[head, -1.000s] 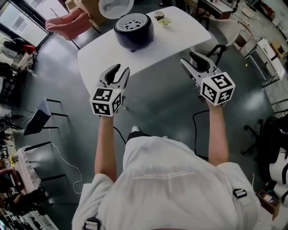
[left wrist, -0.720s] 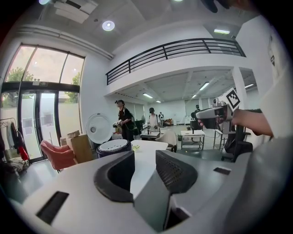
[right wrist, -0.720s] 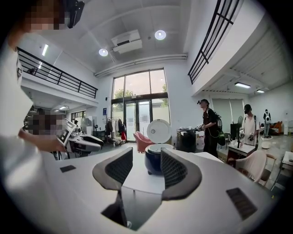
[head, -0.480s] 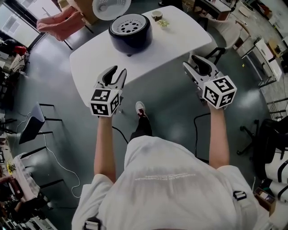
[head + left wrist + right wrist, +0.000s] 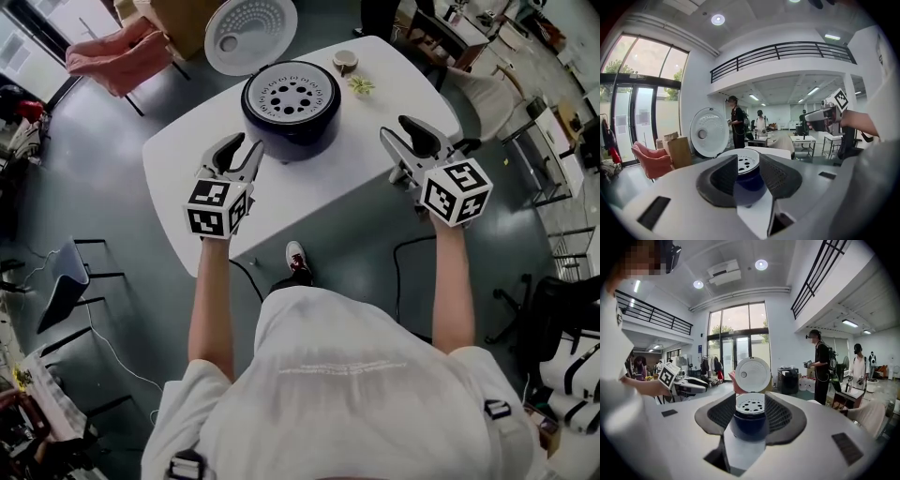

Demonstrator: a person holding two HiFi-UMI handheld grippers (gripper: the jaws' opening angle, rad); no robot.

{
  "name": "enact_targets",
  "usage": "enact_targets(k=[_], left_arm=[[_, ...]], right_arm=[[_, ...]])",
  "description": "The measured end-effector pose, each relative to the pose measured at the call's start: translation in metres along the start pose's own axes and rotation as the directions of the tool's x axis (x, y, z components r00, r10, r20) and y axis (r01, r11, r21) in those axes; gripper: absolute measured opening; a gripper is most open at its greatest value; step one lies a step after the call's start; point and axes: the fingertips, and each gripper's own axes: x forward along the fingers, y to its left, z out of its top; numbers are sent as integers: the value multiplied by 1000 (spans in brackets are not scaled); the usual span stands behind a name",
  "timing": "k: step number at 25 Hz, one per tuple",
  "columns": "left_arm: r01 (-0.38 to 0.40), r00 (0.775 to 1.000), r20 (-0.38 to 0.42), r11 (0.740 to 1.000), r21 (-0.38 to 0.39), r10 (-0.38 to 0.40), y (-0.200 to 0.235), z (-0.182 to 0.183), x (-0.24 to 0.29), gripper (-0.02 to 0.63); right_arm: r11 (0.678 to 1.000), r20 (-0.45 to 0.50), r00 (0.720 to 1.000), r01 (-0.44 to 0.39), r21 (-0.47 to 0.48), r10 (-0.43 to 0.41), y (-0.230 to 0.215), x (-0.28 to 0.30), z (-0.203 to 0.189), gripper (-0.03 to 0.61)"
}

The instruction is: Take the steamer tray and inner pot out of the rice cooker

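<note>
The dark blue rice cooker (image 5: 291,117) stands on the white table (image 5: 187,159) with its round lid (image 5: 250,33) swung open behind it. A white perforated steamer tray (image 5: 291,94) sits in its top. The inner pot is hidden under the tray. My left gripper (image 5: 244,145) is open and empty, just left of the cooker and short of it. My right gripper (image 5: 401,129) is also open and empty, over the table's right side, apart from the cooker. Both gripper views frame the cooker (image 5: 749,183) (image 5: 750,427) and tray (image 5: 746,161) (image 5: 750,406) between open jaws.
A small bowl (image 5: 346,61) and a green item (image 5: 361,86) lie on the table behind the cooker. A pink chair (image 5: 117,52) stands at the back left and a black chair (image 5: 70,277) at the left. A cable (image 5: 403,253) runs over the floor. People stand far off (image 5: 737,123).
The table and cooker have come much nearer. Both grippers, which hung over the floor short of the table, now reach over its near edge on either side of the cooker. Jaws unchanged.
</note>
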Motion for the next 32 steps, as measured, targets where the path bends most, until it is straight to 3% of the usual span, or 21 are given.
enact_targets(k=[5, 13, 23, 28, 32], left_arm=[[-2, 1000, -1, 999, -32, 2, 59, 0, 34, 158], [-10, 1000, -25, 998, -67, 9, 117, -16, 68, 158], [-30, 996, -88, 997, -74, 23, 122, -32, 100, 156], [-109, 989, -116, 989, -103, 97, 133, -41, 107, 156], [-197, 973, -150, 968, -156, 174, 140, -56, 99, 156]], right_arm=[[1000, -69, 997, -22, -18, 21, -6, 68, 6, 201], [998, -184, 983, -33, -56, 22, -14, 143, 1, 219], [992, -313, 949, -66, -104, 30, -44, 198, -18, 219], [987, -355, 931, -126, -94, 85, -60, 238, -32, 238], [975, -418, 897, -199, -97, 142, -65, 272, -48, 239]])
